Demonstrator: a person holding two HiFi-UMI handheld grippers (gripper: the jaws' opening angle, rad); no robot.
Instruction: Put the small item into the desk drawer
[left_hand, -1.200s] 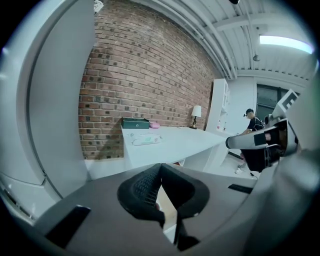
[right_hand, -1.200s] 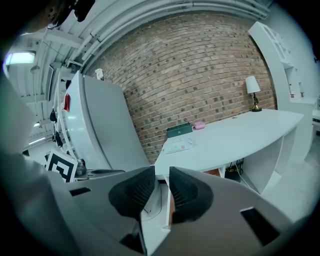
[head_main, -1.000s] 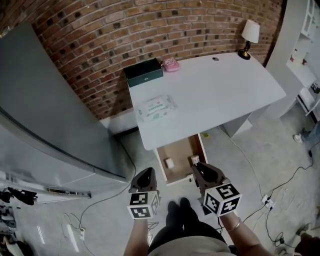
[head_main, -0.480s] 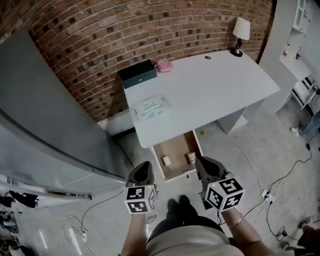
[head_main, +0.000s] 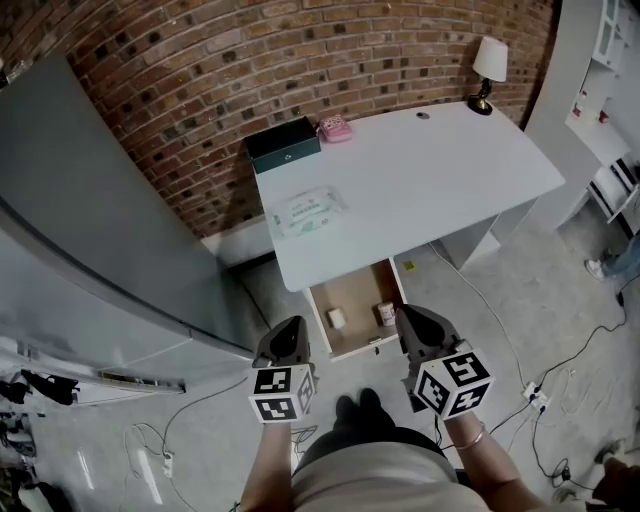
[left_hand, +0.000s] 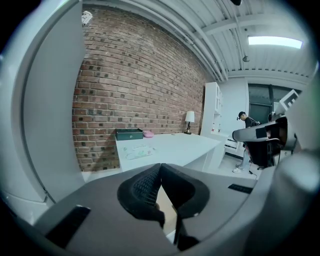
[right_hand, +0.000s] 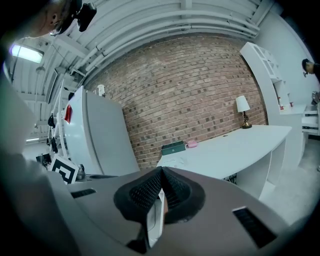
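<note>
Right gripper view has the right gripper (right_hand: 161, 172) with its padded fingers pressed tip to tip and nothing caught in them. A white sliver shows through the gap lower down, but of what I can't tell. Left gripper view gives the same for the left gripper (left_hand: 160, 167): closed up and empty.

From the head view both hang just in front of the open drawer (head_main: 360, 292), clear of it. Inside lies the small item (head_main: 386, 313), close by the drawer's right wall and nearest the right gripper, with a pale block (head_main: 337, 318) further left. I'd reckon the putting-in is done. At most the pulled-out drawer might want pushing shut, though the task doesn't ask for that.

Only the head view looks into the drawer. Both gripper views look across the desk (right_hand: 235, 145) top, and their own jaws mask the drawer. They do show the dark green box (left_hand: 129, 134) and the lamp (left_hand: 189, 117) side-on, and the left one catches a person (left_hand: 244, 122) far off.
</note>
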